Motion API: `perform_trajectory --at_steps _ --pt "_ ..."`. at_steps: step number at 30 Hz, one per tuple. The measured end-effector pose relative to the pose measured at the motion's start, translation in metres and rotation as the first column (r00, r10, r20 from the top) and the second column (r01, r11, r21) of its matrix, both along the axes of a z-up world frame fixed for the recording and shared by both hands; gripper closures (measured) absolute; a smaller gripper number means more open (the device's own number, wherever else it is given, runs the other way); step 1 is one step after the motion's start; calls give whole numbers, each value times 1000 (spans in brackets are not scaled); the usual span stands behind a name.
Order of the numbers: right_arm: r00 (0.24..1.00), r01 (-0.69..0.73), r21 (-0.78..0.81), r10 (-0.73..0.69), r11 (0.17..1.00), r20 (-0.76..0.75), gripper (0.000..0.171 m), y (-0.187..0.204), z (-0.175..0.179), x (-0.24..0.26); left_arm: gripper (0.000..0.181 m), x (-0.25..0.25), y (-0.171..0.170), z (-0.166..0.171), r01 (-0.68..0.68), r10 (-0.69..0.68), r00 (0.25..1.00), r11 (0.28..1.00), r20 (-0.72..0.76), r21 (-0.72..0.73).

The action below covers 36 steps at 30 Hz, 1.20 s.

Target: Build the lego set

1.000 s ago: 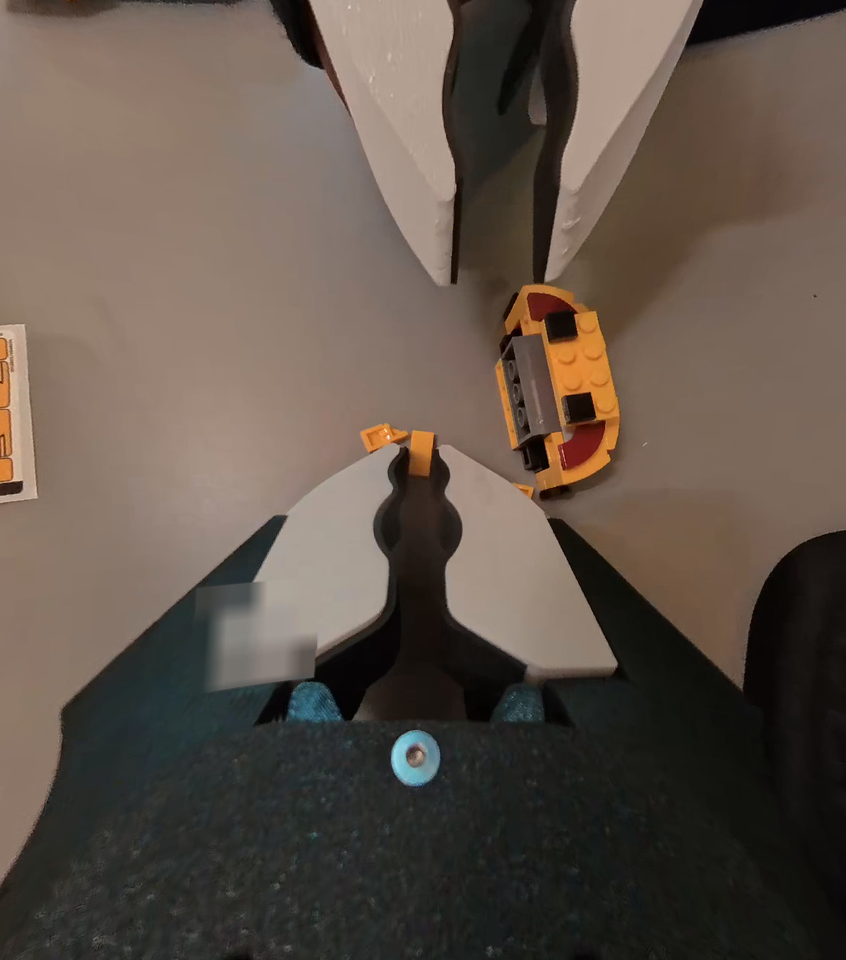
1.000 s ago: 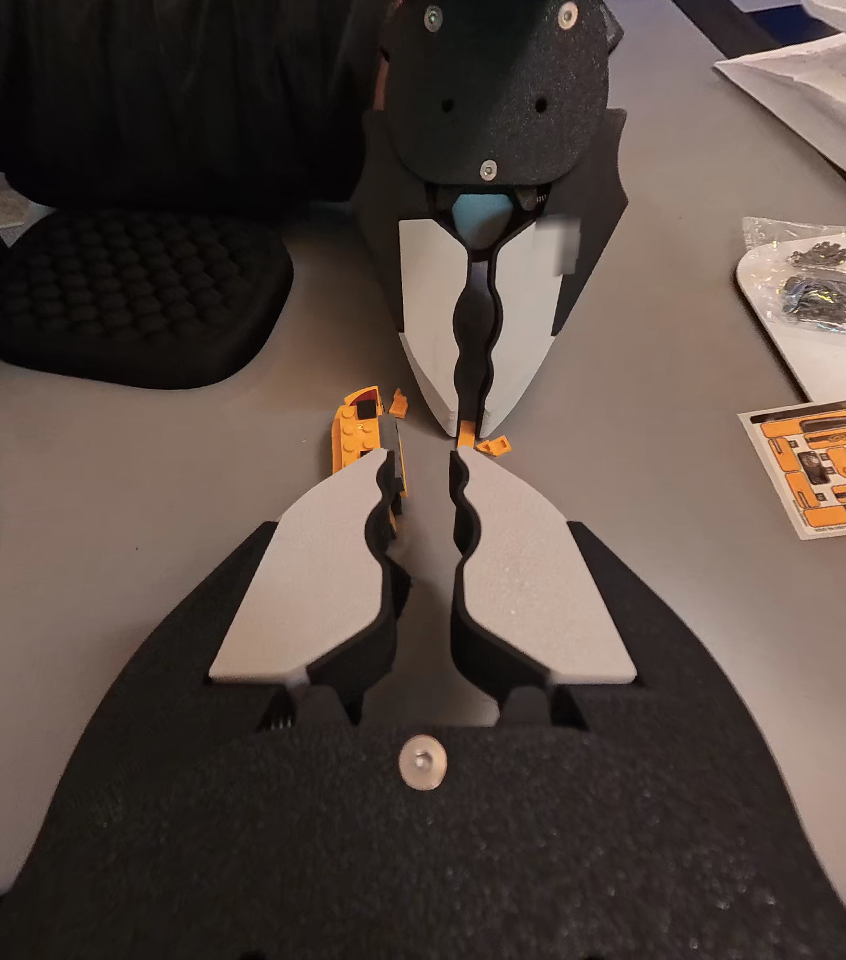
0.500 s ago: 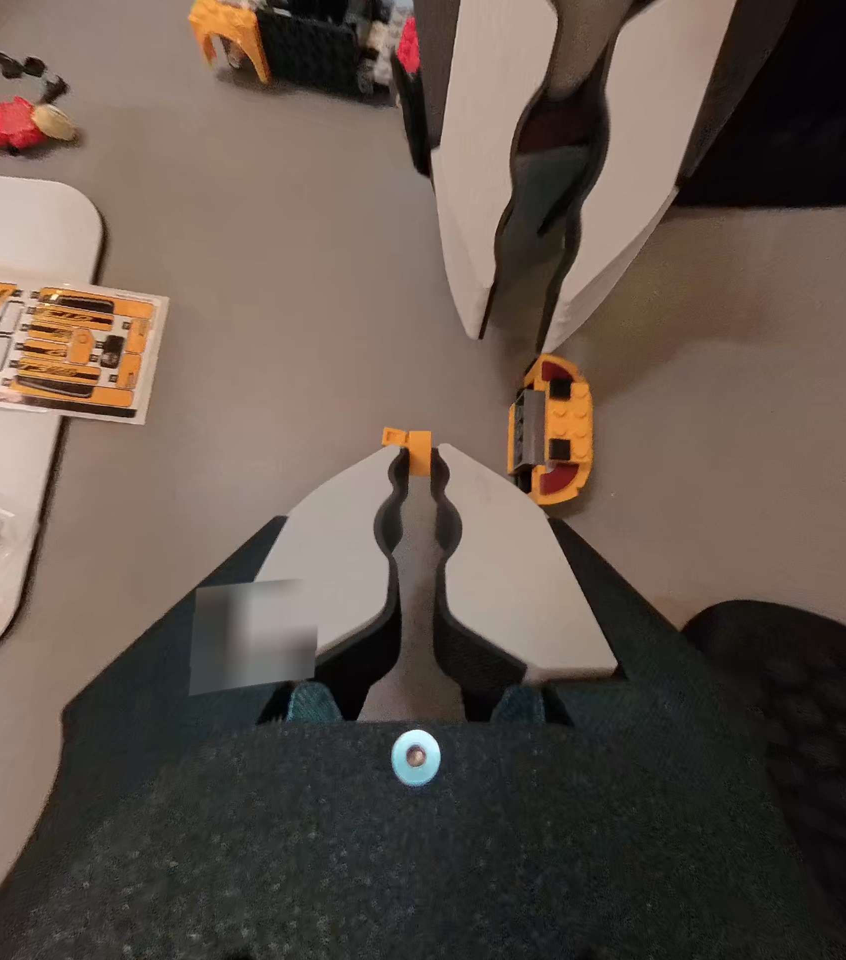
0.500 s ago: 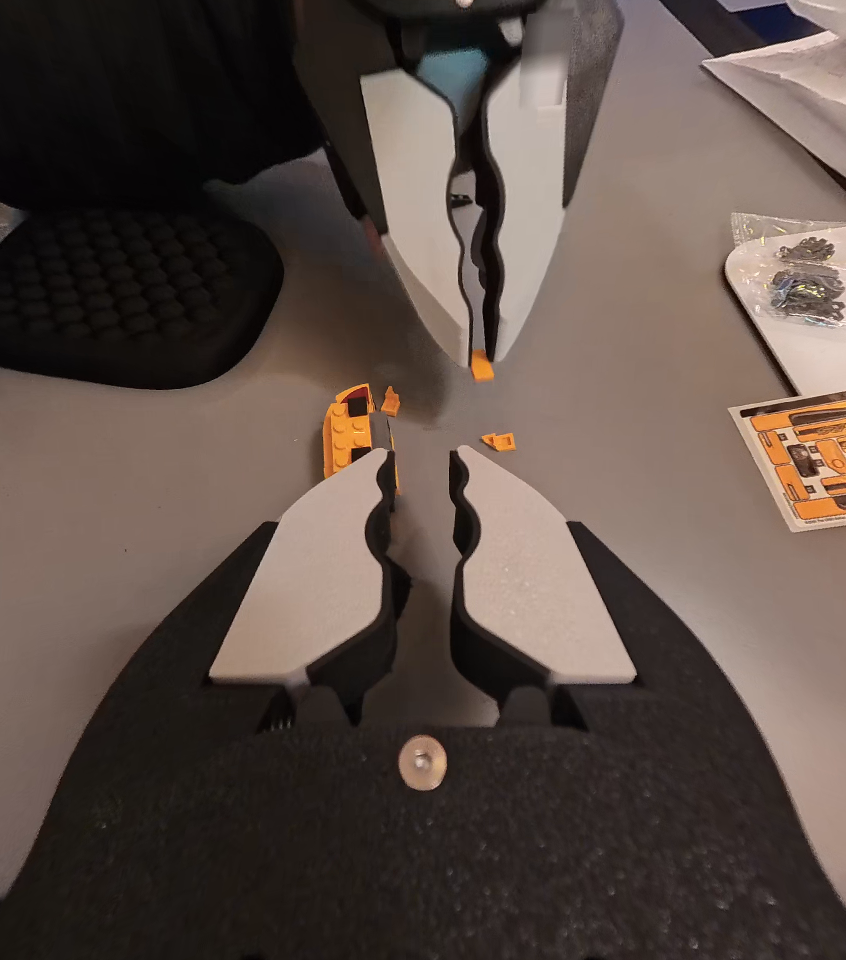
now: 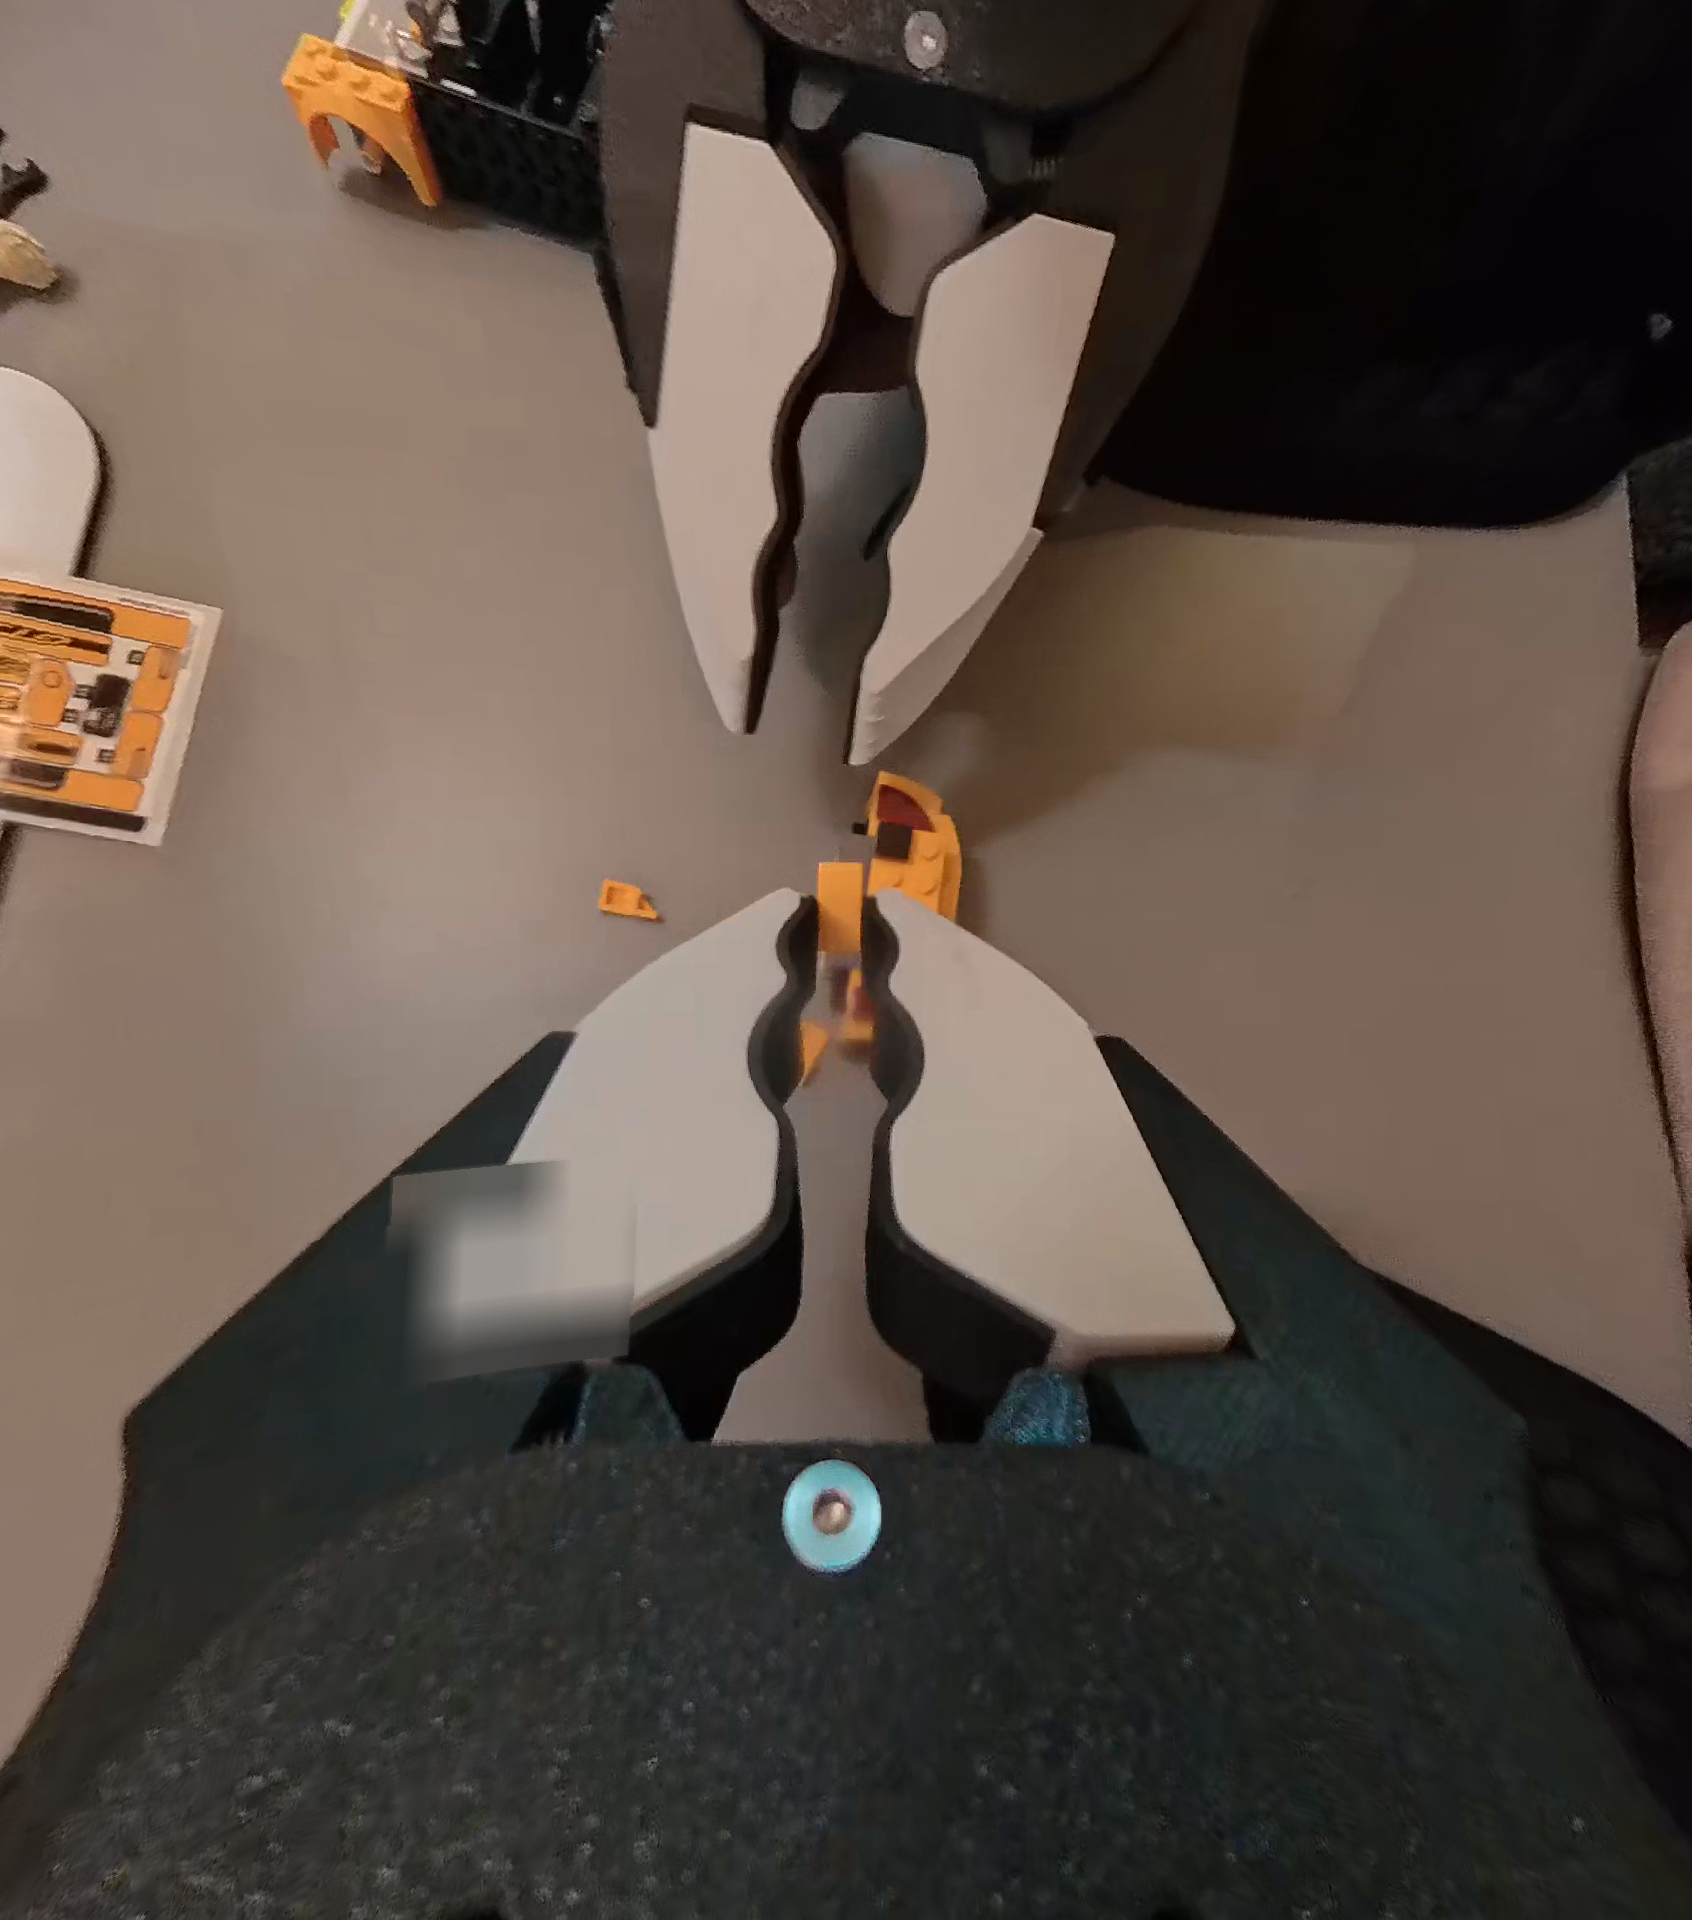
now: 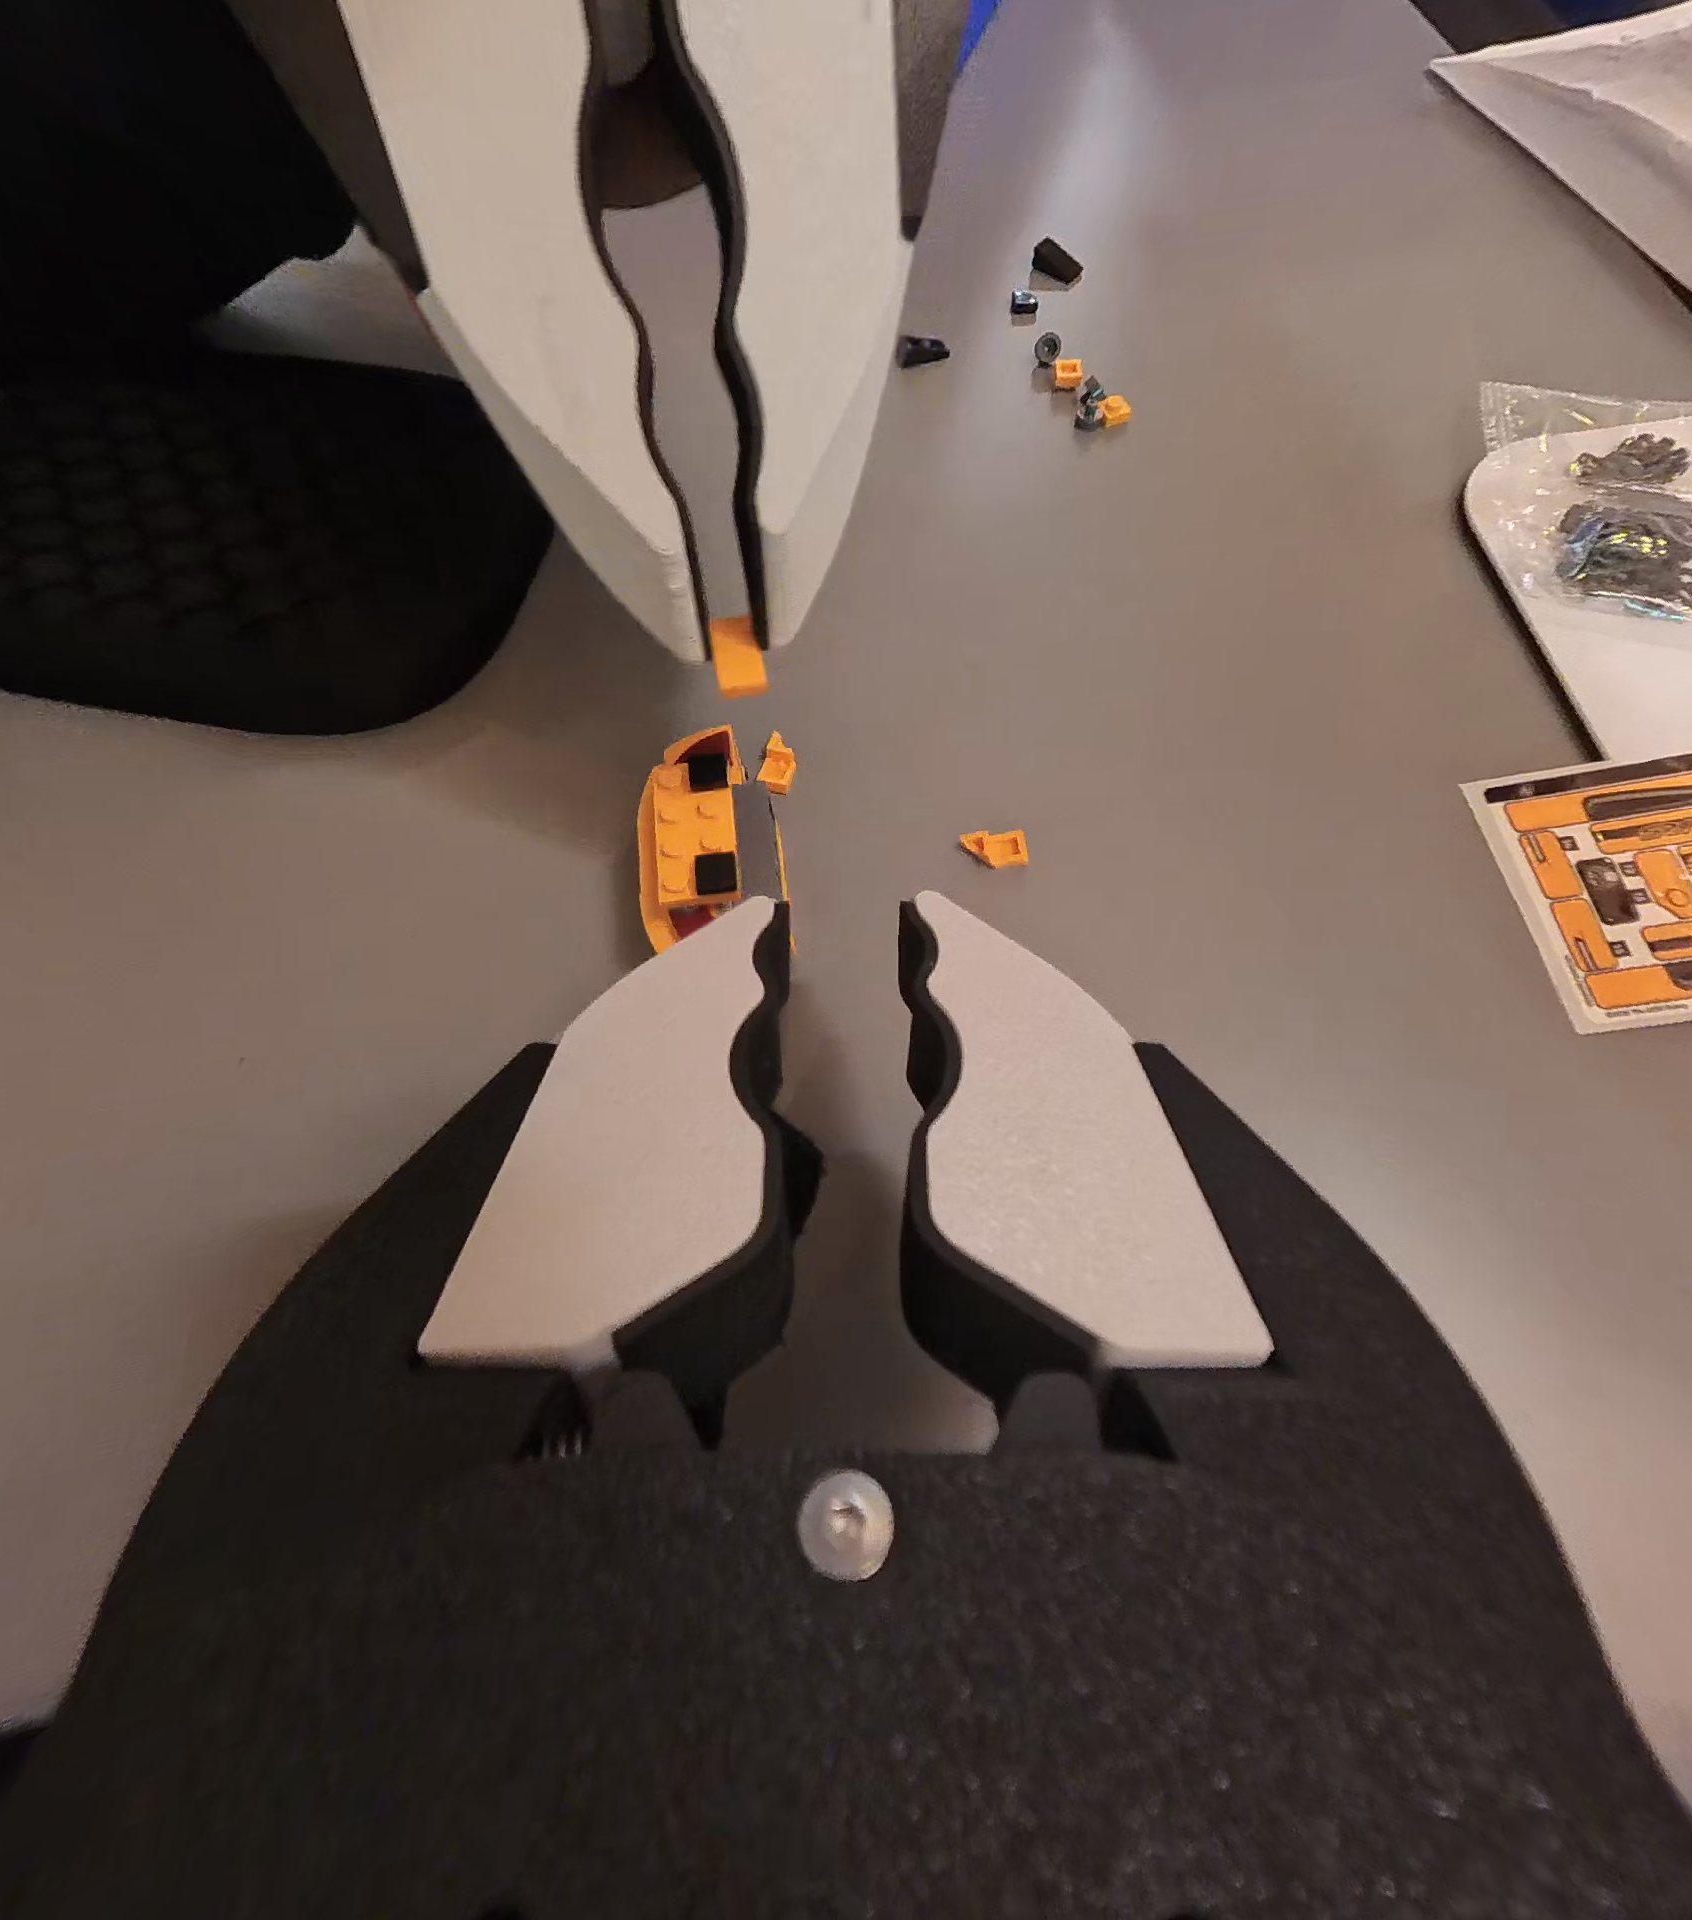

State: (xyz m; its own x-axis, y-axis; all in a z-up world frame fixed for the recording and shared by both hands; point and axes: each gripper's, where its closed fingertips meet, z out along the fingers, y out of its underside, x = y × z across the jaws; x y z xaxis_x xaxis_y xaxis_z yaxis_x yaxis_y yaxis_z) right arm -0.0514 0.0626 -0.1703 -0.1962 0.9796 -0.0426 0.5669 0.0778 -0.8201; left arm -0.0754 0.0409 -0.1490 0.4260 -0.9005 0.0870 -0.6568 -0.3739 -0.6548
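My left gripper (image 5: 837,902) is shut on a small orange piece (image 5: 839,894) and holds it in the air just above the small orange build (image 5: 909,840). In the right wrist view the left gripper (image 6: 730,636) hangs over the build (image 6: 702,842) with the orange piece (image 6: 738,657) sticking out below its tips. The build is a curved orange piece with a grey strip, black tiles and dark red ends, and it lies on the grey table. My right gripper (image 6: 840,914) is open and empty, with its left fingertip over the near end of the build. It also shows in the left wrist view (image 5: 800,732).
Two small orange pieces (image 6: 776,764) (image 6: 996,847) lie by the build. A sticker sheet (image 6: 1673,894) and a bag of dark parts (image 6: 1631,530) lie on a white tray (image 6: 1590,675) at right. Loose bits (image 6: 1070,364) lie farther off. A black mesh cushion (image 6: 198,540) is at left. A larger black and orange build (image 5: 468,135) stands beyond. The left gripper's tips are roughly 5 cm from the right gripper's.
My left gripper has lifted the orange piece off the table and carried it sideways over the build. My right gripper has stayed open by the build.
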Motion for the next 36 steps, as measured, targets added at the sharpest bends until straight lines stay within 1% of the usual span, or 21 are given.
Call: perform_trajectory --at_steps 3,5,8,15,36 --pt "1000 9 -2 -9 1000 -3 152 2 1 0 174 12 -7 -6 23 -24 1000 999 -11 -23" --pt "1000 10 0 -10 1000 1 152 3 0 1 174 17 -11 -14 42 -43 998 999 -45 -31" --pt "1000 9 2 -9 1000 1 152 3 0 1 174 19 -14 -22 56 -59 995 998 -85 -33" --pt "1000 10 2 -10 1000 3 152 3 0 0 174 17 -13 -29 60 -62 988 998 -138 -20" --pt "1000 6 1 -6 1000 3 152 1 -1 0 170 15 -13 -31 60 -61 986 998 -153 -12"
